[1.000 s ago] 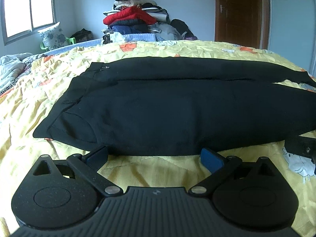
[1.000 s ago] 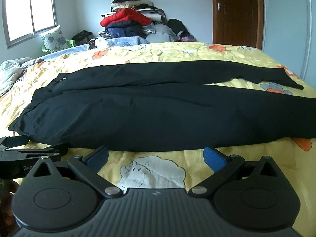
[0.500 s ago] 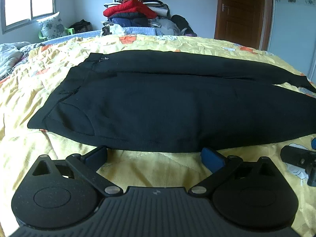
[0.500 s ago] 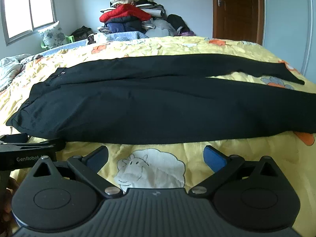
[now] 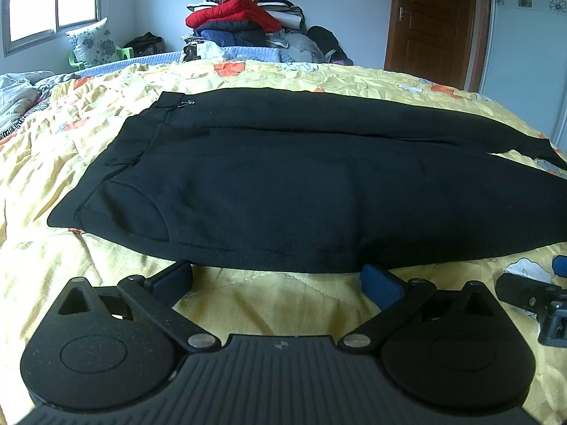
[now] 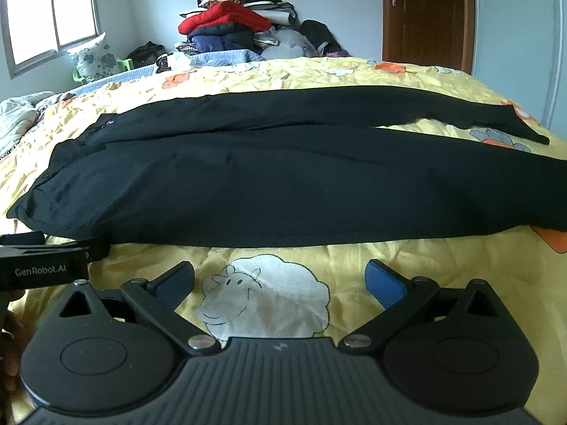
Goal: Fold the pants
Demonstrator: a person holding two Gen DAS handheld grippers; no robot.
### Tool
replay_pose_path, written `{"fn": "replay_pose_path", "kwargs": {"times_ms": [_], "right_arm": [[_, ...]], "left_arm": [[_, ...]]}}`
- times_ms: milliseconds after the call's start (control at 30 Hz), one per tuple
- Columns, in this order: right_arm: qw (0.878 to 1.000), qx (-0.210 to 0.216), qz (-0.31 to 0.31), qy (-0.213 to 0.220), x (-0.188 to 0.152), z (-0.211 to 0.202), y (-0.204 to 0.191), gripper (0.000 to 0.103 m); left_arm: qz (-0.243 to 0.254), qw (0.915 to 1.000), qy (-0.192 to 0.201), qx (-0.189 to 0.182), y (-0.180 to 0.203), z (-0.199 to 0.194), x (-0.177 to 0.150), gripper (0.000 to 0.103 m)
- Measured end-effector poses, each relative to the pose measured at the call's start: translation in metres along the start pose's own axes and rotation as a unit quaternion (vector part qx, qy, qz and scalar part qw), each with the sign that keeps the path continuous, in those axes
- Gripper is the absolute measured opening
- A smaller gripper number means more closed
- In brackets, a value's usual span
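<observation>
Black pants (image 5: 283, 184) lie flat across a yellow quilt (image 5: 56, 255), waistband to the left, both legs running to the right. In the left wrist view my left gripper (image 5: 278, 278) is open, its blue pads right at the near hem of the pants, nothing between them. The right wrist view shows the same pants (image 6: 283, 184) with the far leg's cuff at the right. My right gripper (image 6: 280, 278) is open over a sheep print (image 6: 265, 294), a little short of the near edge of the pants. Each gripper shows at the other view's side edge.
A tall pile of clothes (image 5: 244, 24) stands behind the bed against the wall. A brown door (image 5: 432, 24) is at the back right and a window (image 5: 49, 0) at the back left. A flowered pillow (image 5: 94, 44) and crumpled bedding (image 5: 17, 95) lie at the left.
Both grippers have crept forward and slightly lower toward the near edge of the pants; the left one's pads now reach the hem. Both stay open. The pants have not moved.
</observation>
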State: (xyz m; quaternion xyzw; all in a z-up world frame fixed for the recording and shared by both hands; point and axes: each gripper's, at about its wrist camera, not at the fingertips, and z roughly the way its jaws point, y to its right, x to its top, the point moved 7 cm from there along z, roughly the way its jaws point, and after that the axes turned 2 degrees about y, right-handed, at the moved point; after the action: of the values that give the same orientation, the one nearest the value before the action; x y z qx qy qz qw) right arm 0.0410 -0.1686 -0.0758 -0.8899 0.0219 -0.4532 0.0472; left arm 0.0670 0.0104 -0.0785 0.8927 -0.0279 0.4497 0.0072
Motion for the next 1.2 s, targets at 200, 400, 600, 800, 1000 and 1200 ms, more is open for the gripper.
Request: {"fn": "replay_pose_path", "kwargs": {"times_ms": [200, 400, 600, 800, 1000, 1200], "right_arm": [[1.000, -0.006, -0.022, -0.001, -0.004, -0.002, -0.005, 0.103], [1.000, -0.002, -0.030, 0.003, -0.006, -0.006, -0.007, 0.103], [0.993, 0.110, -0.049, 0.001, 0.008, -0.025, -0.013, 0.103], [0.977, 0.155, -0.126, 0.071, 0.073, -0.026, -0.023, 0.103], [0.954, 0.165, -0.249, 0.031, 0.127, 0.056, -0.038, 0.103], [0.946, 0.202, -0.253, 0.028, 0.179, 0.128, -0.044, 0.102]], "left_arm": [[0.000, 1.0000, 0.000, 0.000, 0.000, 0.000, 0.000, 0.103], [-0.002, 1.0000, 0.002, -0.003, -0.001, -0.001, 0.000, 0.103], [-0.005, 0.9981, 0.060, -0.008, -0.004, -0.021, 0.010, 0.102], [0.039, 0.9960, 0.080, -0.007, -0.001, -0.022, 0.033, 0.102], [0.020, 0.9970, 0.074, 0.008, -0.026, -0.006, 0.053, 0.102], [-0.016, 0.9988, 0.046, 0.005, -0.050, 0.014, 0.065, 0.101]]}}
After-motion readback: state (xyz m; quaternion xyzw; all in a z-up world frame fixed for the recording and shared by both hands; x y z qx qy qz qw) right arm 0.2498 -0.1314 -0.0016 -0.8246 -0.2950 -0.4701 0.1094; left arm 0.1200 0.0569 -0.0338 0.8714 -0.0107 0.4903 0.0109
